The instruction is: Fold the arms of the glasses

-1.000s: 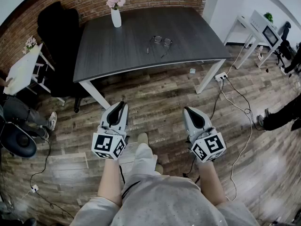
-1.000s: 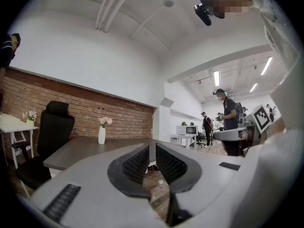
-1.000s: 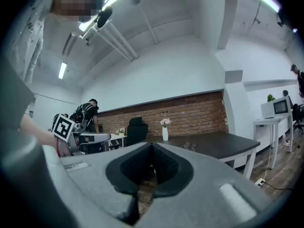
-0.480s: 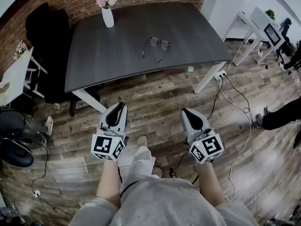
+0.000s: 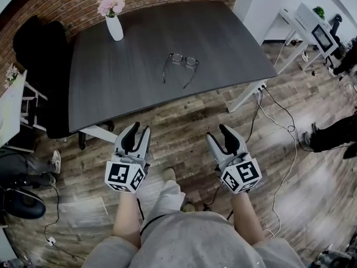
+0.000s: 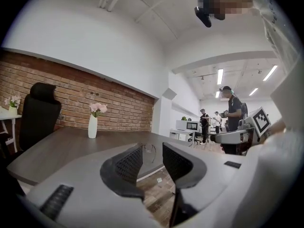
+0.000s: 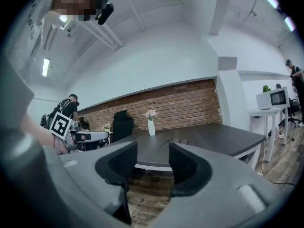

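Both grippers had come closer to the table (image 5: 122, 88) since the earlier frame. In the head view its near edge now lay just ahead of their tips, where a wide strip of plank floor (image 5: 184, 121) had separated them a second before. The left gripper (image 5: 140, 130) had been pressed shut then. Now its jaws were opening and stood clearly apart, with nothing between them. The left gripper view showed only the distant table top through the gap. The right gripper (image 5: 217, 133) had changed the same way, from closed to jaws opening with an empty gap, and the right gripper view looked between them across the dark top. Each gripper was held out level over the floor, short of the table and touching nothing on it.

The glasses (image 5: 179, 66) lay about mid-table, a little nearer the right edge than the left, and well apart from both grippers. Their lenses faced the far edge, and both arms were still unfolded, splayed toward the near edge. They sat lower and larger in the head view than before, though in the same place on the table. A white vase (image 5: 114, 28) of pink flowers (image 5: 110, 5) stood by the far left corner, unmoved. A black chair (image 5: 39, 54) stood beyond the left edge.
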The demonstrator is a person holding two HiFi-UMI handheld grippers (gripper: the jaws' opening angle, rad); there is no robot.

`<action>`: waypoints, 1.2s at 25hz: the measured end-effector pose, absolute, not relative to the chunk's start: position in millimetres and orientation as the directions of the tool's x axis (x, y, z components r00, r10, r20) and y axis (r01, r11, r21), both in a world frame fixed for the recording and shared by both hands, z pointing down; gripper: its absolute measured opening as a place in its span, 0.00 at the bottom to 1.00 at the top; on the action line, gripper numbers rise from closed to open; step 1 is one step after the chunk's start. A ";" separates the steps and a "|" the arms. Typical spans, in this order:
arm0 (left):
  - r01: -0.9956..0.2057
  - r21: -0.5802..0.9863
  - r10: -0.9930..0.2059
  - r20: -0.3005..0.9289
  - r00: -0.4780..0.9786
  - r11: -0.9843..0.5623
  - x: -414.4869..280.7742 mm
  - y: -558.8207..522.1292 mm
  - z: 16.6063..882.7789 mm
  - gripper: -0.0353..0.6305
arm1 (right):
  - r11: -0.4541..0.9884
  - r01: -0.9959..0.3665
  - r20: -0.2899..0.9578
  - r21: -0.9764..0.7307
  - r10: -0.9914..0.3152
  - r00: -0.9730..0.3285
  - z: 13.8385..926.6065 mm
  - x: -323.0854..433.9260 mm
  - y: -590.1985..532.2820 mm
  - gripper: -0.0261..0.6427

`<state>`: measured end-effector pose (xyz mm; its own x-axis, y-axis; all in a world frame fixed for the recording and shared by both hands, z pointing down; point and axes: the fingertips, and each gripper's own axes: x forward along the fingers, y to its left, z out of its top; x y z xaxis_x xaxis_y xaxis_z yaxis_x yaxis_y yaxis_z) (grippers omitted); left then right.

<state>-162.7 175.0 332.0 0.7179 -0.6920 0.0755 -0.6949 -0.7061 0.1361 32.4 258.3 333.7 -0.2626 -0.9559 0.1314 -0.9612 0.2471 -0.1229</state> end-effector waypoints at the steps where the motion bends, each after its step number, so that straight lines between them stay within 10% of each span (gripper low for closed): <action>1: -0.691 0.136 -0.687 0.078 0.722 -0.710 -161.1 164.7 332.9 0.25 | 0.237 -0.963 0.135 -0.127 -0.958 -0.253 335.3 34.4 249.2 0.34; 30: -0.632 0.135 -0.619 0.130 0.775 -0.763 -112.4 8.7 372.4 0.28 | 0.264 -0.958 0.213 -0.117 -0.935 -0.283 380.8 72.7 67.3 0.46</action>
<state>-112.4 8.7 372.4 0.7746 -0.6191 0.1296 -0.6323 -0.7628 0.1351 72.7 67.3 380.8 -0.2833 -0.9351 0.2130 -0.9576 0.2635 -0.1168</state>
